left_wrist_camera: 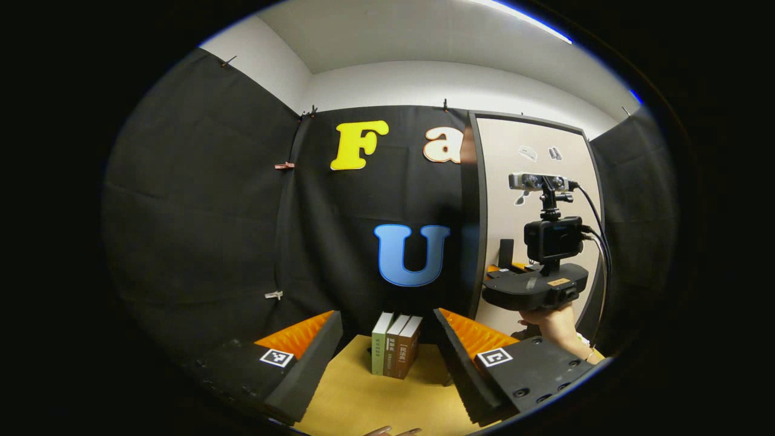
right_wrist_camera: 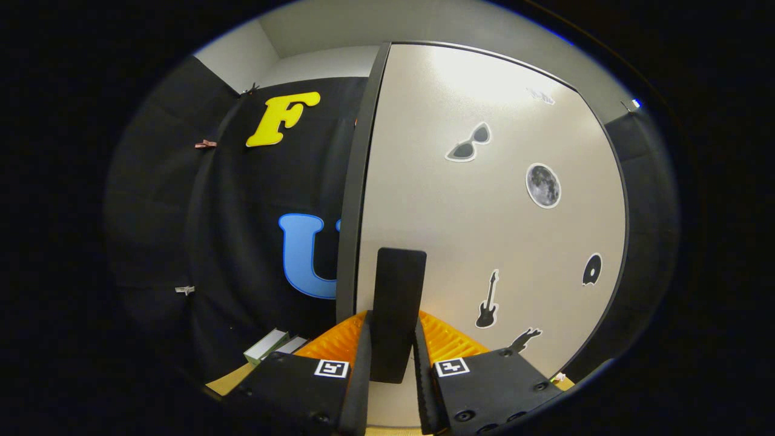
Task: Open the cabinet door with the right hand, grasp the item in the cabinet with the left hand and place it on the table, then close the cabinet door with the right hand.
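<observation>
Right gripper (right_wrist_camera: 392, 339): fingers pressed on the black handle (right_wrist_camera: 398, 315) of the cabinet door (right_wrist_camera: 484, 230), door closed or nearly so. Stickers on door: sunglasses (right_wrist_camera: 465, 144), moon (right_wrist_camera: 543, 185), guitar (right_wrist_camera: 488, 300); no legible writing. Left gripper (left_wrist_camera: 387, 357): jaws wide apart, nothing held, over the tan table (left_wrist_camera: 363, 399). Three books (left_wrist_camera: 396, 344) stand upright between its fingers farther off, against the wall; spine text too small to read. Item inside cabinet not visible. Table bare in front of books

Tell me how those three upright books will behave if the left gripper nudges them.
The books stand on end, so a sideways nudge would probably tip them. They lean together, likely toppling as a group. Being rigid, they should slide on the table if pushed low.
</observation>
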